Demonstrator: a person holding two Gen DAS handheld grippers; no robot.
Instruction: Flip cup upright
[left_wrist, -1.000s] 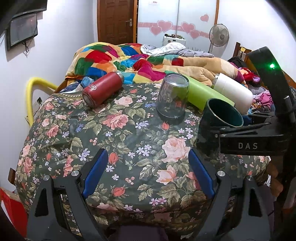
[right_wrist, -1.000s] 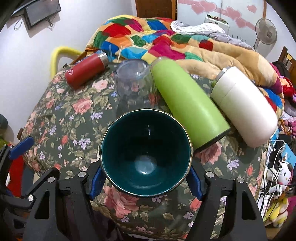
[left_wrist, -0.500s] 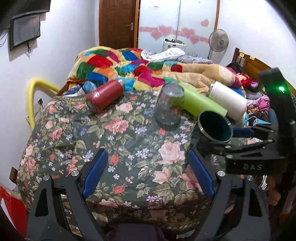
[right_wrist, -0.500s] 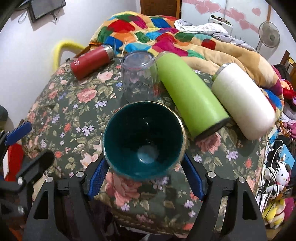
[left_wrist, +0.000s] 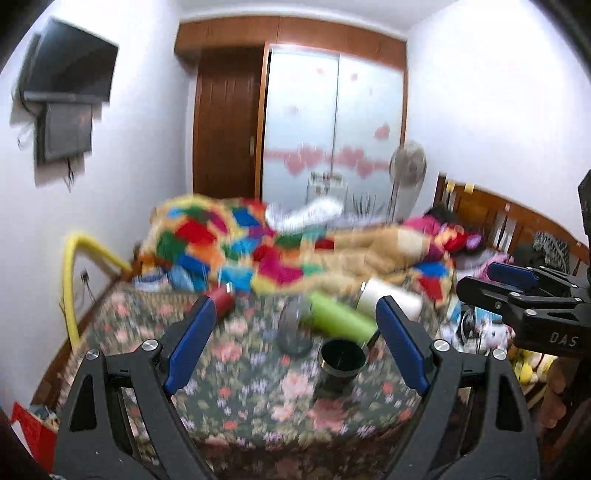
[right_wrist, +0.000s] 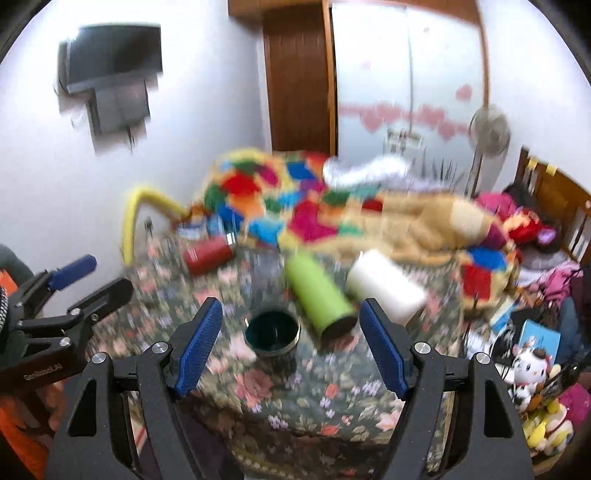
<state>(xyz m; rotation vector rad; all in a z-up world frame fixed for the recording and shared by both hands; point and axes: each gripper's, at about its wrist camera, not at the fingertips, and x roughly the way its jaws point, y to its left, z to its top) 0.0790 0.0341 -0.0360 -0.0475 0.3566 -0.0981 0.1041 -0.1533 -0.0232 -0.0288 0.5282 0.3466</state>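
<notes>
Cup (right_wrist: 272, 332) stands upright on floral cloth (right_wrist: 325, 391), beyond both empty, wide-spread tongs (right_wrist: 290, 347)

The dark green cup (left_wrist: 342, 363) stands upright on the floral tablecloth (left_wrist: 236, 373), mouth up. The left gripper (left_wrist: 295, 345) has its jaws spread wide, apart from the cup. The right gripper (left_wrist: 532, 295) is at the right edge, jaws parted and empty. A green bottle (left_wrist: 338, 315) lies behind the cup.
</notes>
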